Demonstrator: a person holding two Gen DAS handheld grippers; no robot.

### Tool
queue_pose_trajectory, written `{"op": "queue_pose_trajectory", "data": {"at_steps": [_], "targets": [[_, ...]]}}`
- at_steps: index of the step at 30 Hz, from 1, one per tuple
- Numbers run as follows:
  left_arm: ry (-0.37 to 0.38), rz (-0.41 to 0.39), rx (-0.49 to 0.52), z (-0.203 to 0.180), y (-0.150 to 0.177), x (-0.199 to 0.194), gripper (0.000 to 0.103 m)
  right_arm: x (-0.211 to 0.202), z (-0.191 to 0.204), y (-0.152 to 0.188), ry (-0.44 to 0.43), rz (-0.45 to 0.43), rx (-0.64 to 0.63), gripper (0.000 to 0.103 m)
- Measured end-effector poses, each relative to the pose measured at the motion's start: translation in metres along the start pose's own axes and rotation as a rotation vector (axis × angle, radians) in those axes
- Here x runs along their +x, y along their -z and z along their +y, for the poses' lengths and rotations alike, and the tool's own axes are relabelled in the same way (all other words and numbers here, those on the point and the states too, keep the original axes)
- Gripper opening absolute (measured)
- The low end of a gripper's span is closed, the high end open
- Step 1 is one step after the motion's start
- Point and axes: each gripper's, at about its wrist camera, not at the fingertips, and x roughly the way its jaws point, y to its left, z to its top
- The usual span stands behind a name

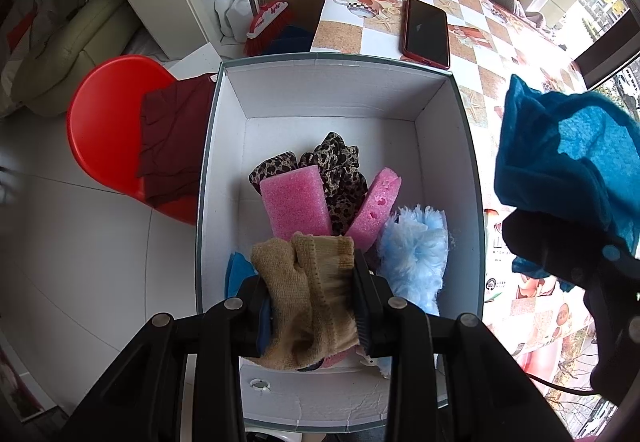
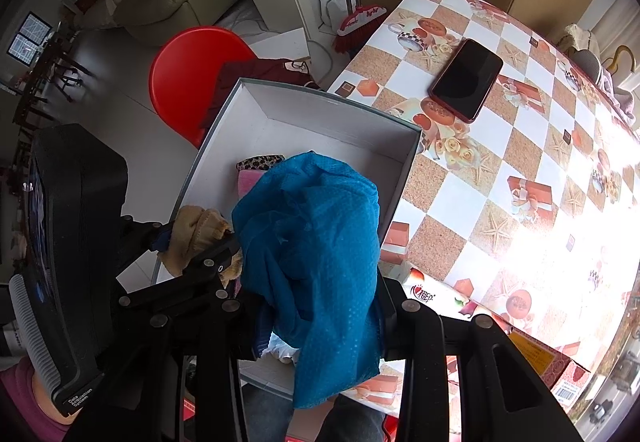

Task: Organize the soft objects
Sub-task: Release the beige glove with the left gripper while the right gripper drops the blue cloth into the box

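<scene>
My left gripper (image 1: 310,302) is shut on a beige knitted sock (image 1: 308,294) and holds it over the near end of a white cardboard box (image 1: 332,94). In the box lie two pink sponges (image 1: 296,202), a leopard-print cloth (image 1: 340,166) and a fluffy light-blue duster (image 1: 416,254). My right gripper (image 2: 320,318) is shut on a teal cloth (image 2: 316,254) and holds it above the box's near right side (image 2: 280,118). The cloth also shows at the right of the left wrist view (image 1: 568,158). The left gripper and sock show in the right wrist view (image 2: 196,234).
The box sits at the edge of a table with a checkered oilcloth (image 2: 500,162). A red-cased phone (image 1: 426,32) lies beyond the box. A red chair (image 1: 104,130) with a maroon garment (image 1: 172,130) stands left of the table. A small carton (image 2: 536,354) lies near the right gripper.
</scene>
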Motion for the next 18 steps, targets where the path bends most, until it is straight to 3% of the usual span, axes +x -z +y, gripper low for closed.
{"op": "queue_pose_trajectory", "data": {"at_steps": [18], "targets": [[0.003, -0.001, -0.006, 0.001, 0.0004, 0.0036, 0.036, 0.0079, -0.0039, 0.0004, 0.012, 0.017, 0.011, 0.039]]}}
